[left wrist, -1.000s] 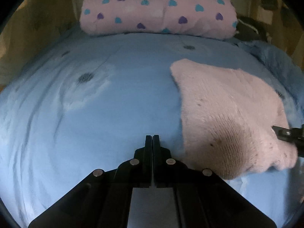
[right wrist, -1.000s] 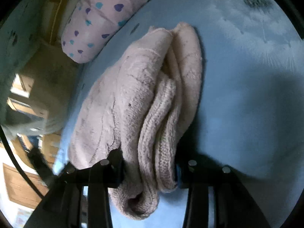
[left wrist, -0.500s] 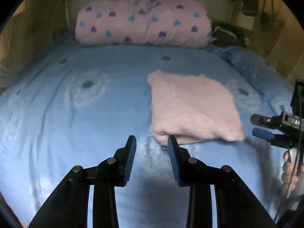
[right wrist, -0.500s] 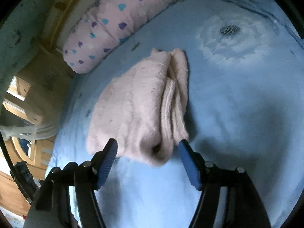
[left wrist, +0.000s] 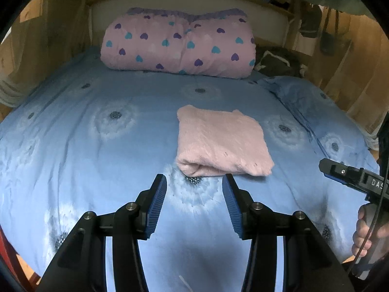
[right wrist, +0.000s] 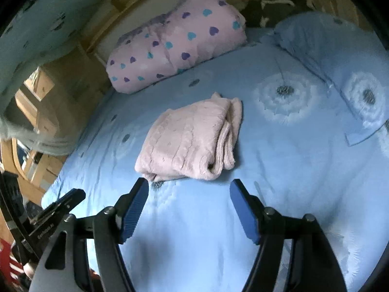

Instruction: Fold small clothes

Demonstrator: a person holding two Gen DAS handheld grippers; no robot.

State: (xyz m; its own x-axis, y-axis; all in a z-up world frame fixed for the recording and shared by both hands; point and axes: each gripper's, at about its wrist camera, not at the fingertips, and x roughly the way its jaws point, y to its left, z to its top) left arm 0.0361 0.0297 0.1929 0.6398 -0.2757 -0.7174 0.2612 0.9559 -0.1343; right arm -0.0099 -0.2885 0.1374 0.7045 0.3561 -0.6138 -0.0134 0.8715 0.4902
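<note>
Black gripper arms with blue ribbed pads fill the near edge of both wrist views. Left gripper (left wrist: 194, 182): jaws partly apart and opening, nothing between them, only bedding showing in the gap. Right gripper (right wrist: 188, 186): jaws spread wide and opening, also empty, pads clear of any cloth. Both point downward at the bed from above it.

At the right edge of the left wrist view, the right gripper's body comes in from the side, and a hand (left wrist: 367, 233) wraps its handle, with a thin cable running past the fingers. In the right wrist view, the left gripper's black body shows at the lower left.

Just beyond both sets of fingertips lies the sweater (left wrist: 222, 143), pale pink knit, folded into a compact, roughly square bundle. It rests flat on the duvet (left wrist: 85, 146), touched by neither gripper. From the right wrist view its stacked layers show along its right side and near corner (right wrist: 192, 141), edges slightly uneven.

Duvet is light blue with white dandelion prints, mildly wrinkled. A matching blue pillow (right wrist: 335, 46) sits at the far right.

Farther back, a rolled pink quilt (left wrist: 180, 46) with purple and teal hearts lies across the head of the bed, well apart from the sweater. Dark cloth (left wrist: 277, 62) is bunched beside its right end. Wooden panels and a headboard close the background.
</note>
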